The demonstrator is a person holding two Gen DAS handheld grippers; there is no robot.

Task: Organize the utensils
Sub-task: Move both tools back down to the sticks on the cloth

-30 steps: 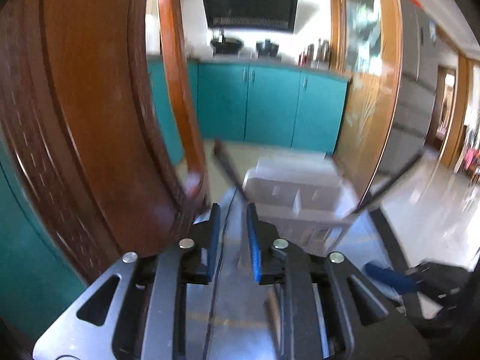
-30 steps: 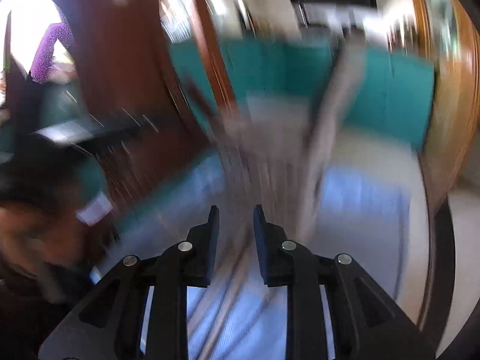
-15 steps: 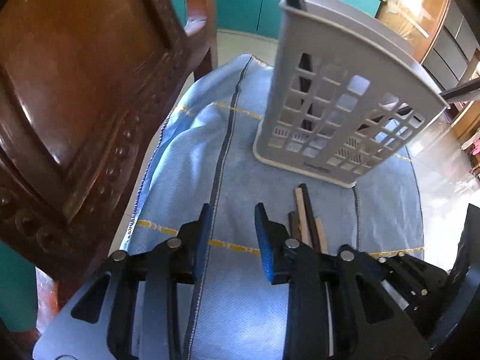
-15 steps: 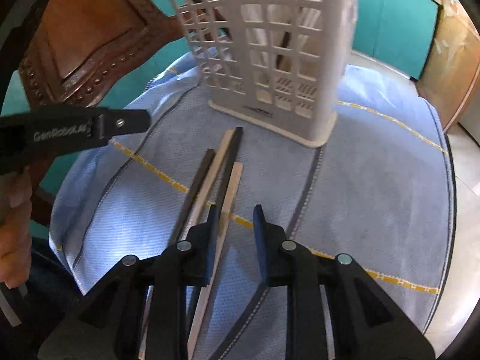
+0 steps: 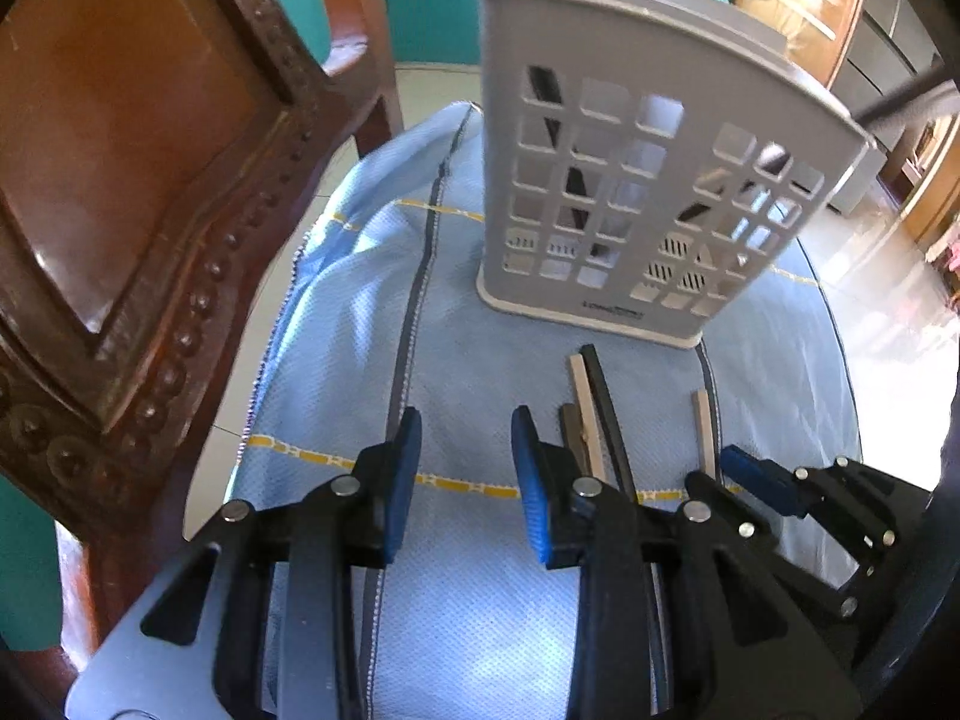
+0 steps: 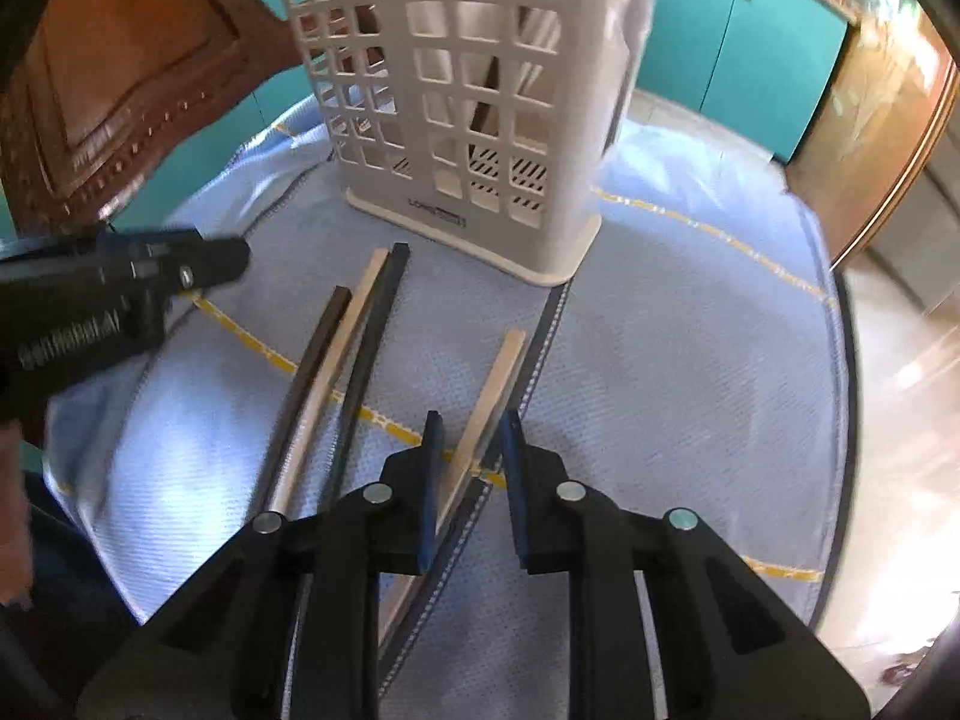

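I have the right hand-held gripper [image 6: 467,438] closing astride the pale chopstick [image 6: 489,393], left hand-held gripper [image 5: 465,441] open and empty, both bound for the basket [image 6: 456,90].

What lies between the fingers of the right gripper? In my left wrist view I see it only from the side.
Observer: In the right wrist view, one light chopstick lies between the jaws of the right gripper. The pads do not seem to press on it.
Operator: Is it lifted, or flat on the cloth?
Observer: It lies flat on the blue cloth, right beside the dark seam.
Operator: My view hides the near ends of the other three.
Observer: The three chopsticks cross the yellow stripe and run on under the body of the right gripper, so their near ends are hidden there too.
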